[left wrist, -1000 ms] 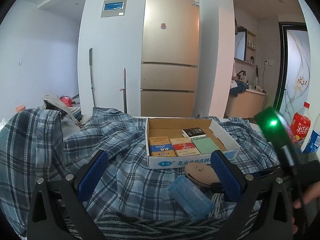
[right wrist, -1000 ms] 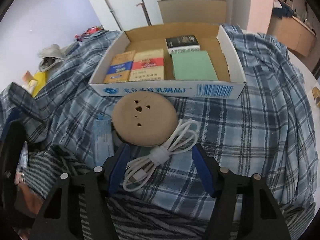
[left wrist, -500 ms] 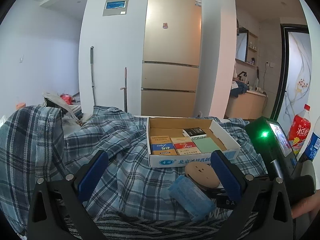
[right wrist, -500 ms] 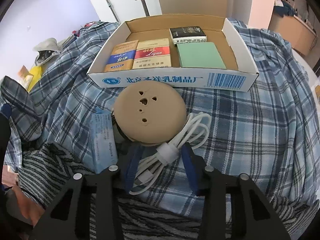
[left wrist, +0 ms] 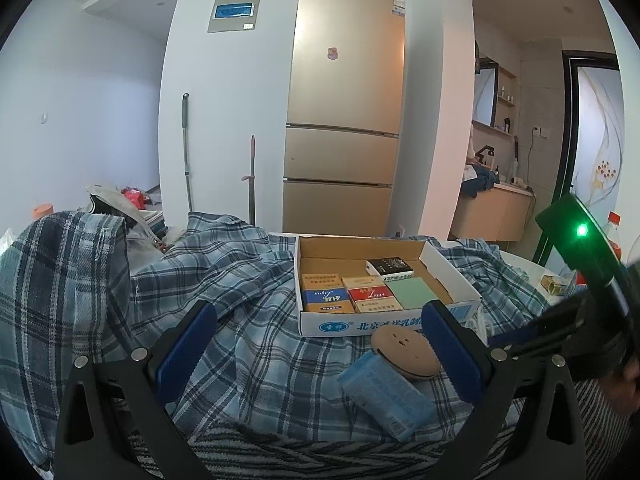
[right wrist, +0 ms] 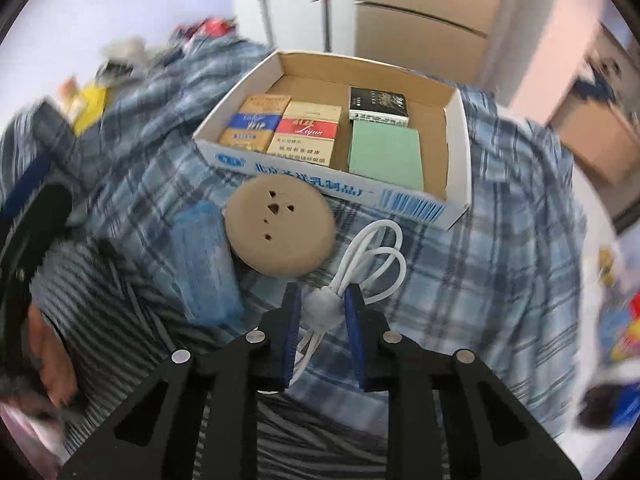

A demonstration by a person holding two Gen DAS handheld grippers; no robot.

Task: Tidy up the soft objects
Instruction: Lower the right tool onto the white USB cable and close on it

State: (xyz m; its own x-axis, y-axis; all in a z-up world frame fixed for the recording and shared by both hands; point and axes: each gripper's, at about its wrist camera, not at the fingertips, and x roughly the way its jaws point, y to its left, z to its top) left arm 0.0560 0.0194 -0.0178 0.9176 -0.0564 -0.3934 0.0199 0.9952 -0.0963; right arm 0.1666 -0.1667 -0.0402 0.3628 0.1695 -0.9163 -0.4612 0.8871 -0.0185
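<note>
Now the right gripper (right wrist: pixel 323 307), low in the right wrist frame, has just been closing its blue-padded jaws, and the pads pinch the white wrap of the coiled white charging cable (right wrist: pixel 362 258) between them; its loops fan out above the fingertips. Just upper left lies a round tan cork disc (right wrist: pixel 280 229), a pale blue tissue pack (right wrist: pixel 204 264) beside it. The left gripper (left wrist: pixel 318 344) stands wide open, empty. Everything rests on a blue plaid cloth (right wrist: pixel 500 260), the white cardboard tray (right wrist: pixel 460 140) of small boxes above, a gold refrigerator (left wrist: pixel 344 112) behind.

Disc (right wrist: pixel 280 229) between pack (right wrist: pixel 204 264) and cable (right wrist: pixel 372 256)
</note>
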